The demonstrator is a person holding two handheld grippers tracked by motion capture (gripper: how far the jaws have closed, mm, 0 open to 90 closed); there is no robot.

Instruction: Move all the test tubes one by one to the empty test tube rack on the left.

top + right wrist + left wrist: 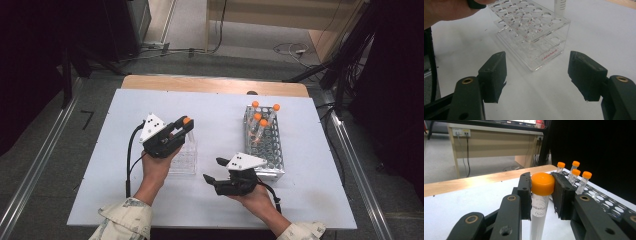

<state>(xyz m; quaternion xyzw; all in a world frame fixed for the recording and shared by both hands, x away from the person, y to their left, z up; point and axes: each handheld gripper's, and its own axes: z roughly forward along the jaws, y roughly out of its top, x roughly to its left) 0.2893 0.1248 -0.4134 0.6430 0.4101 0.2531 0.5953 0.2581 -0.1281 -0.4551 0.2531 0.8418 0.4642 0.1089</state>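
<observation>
The left claw (541, 195) is clamped on a clear plastic tube with an orange screw cap (542, 184), its two black pads pressing the cap from either side while the tube hangs upright between them. In the high view, the left claw (182, 127) holds that orange-capped tube (187, 121) over the far end of a small clear acrylic rack (184, 159), which stands on the white surface (120, 165) just ahead of the person's left hand (155, 167). In the right gripper view, the lower part of the tube (559, 6) reaches down to a hole at the rack's (534, 35) corner; whether it sits inside that hole cannot be told.

The right claw (537, 77) stands wide open with nothing between its pads, aimed level across the surface at the acrylic rack. In the high view, the right claw (214, 170) rests low in the person's right hand (252, 195), just beside the near end of a larger perforated rack (270, 155). Four more orange-capped tubes (262, 117) stand upright at that rack's far end, well apart from the held one
</observation>
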